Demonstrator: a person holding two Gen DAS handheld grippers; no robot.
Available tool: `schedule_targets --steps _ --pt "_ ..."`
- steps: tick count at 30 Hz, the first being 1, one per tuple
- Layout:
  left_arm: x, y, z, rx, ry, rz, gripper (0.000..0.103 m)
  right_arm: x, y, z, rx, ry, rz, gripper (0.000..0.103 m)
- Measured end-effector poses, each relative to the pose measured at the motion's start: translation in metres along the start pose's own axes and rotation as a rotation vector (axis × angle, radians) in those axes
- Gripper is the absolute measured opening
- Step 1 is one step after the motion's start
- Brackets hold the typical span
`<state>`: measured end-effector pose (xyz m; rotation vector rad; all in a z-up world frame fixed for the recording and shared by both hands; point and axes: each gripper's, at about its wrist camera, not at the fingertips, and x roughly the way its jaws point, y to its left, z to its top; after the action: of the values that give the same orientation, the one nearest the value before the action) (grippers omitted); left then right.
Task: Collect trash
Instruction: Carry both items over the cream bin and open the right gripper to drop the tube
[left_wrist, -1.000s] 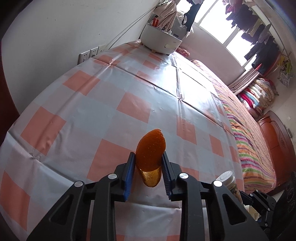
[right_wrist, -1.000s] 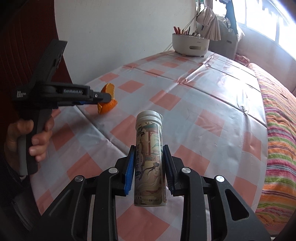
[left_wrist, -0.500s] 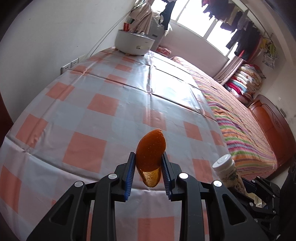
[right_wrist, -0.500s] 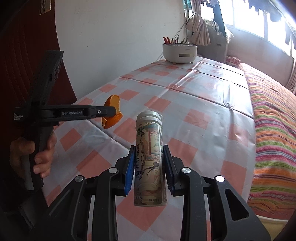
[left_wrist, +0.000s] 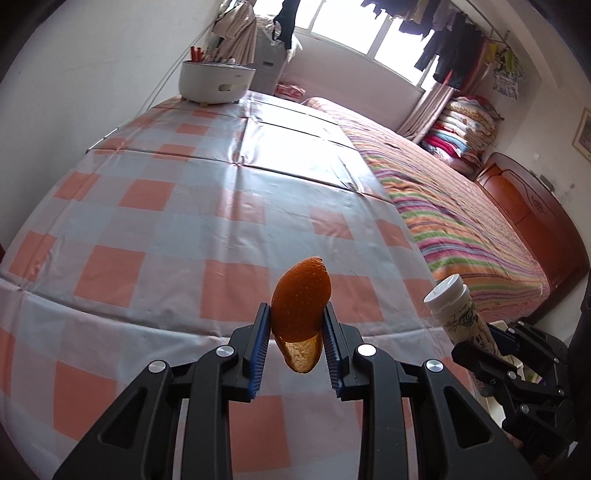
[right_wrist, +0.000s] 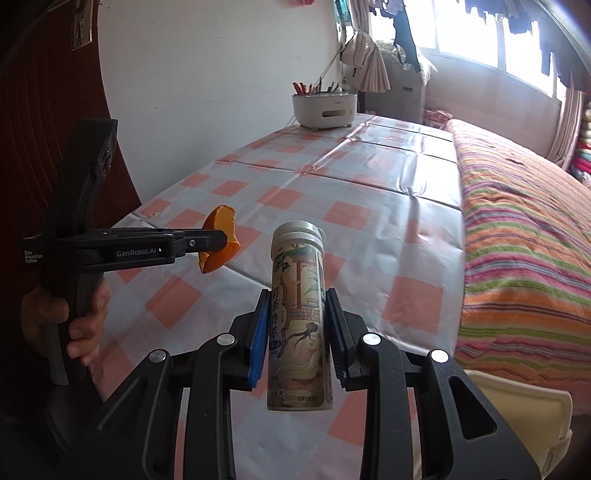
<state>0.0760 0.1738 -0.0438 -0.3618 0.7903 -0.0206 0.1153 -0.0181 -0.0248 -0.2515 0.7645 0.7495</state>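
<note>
My left gripper (left_wrist: 295, 325) is shut on a curled piece of orange peel (left_wrist: 301, 306), held in the air above the near end of the checked table (left_wrist: 184, 221). In the right wrist view the same peel (right_wrist: 219, 240) sticks out of the left gripper (right_wrist: 212, 240), which a hand (right_wrist: 81, 325) holds at the left. My right gripper (right_wrist: 297, 328) is shut on a tall tea bottle (right_wrist: 298, 321) with a white cap and a printed label, lifted clear of the table. That bottle (left_wrist: 458, 314) also shows at the lower right of the left wrist view.
A white round appliance (right_wrist: 325, 105) with sticks in it stands at the table's far end by the wall. A bed with a striped cover (right_wrist: 524, 229) runs along the table's right side. A pale bin rim (right_wrist: 524, 398) shows at the lower right.
Both grippers have drawn back from the table toward its near end and right, each with its load. The bin rim has come into the right wrist view.
</note>
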Motion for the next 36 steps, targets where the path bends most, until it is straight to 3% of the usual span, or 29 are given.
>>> schedule_targets --steps 36 --pt "0.022 -0.141 -0.035 0.221 0.057 -0.133 0.027 -0.091 -0.093 -0.074 0.224 -0.099 -0.187 0.028"
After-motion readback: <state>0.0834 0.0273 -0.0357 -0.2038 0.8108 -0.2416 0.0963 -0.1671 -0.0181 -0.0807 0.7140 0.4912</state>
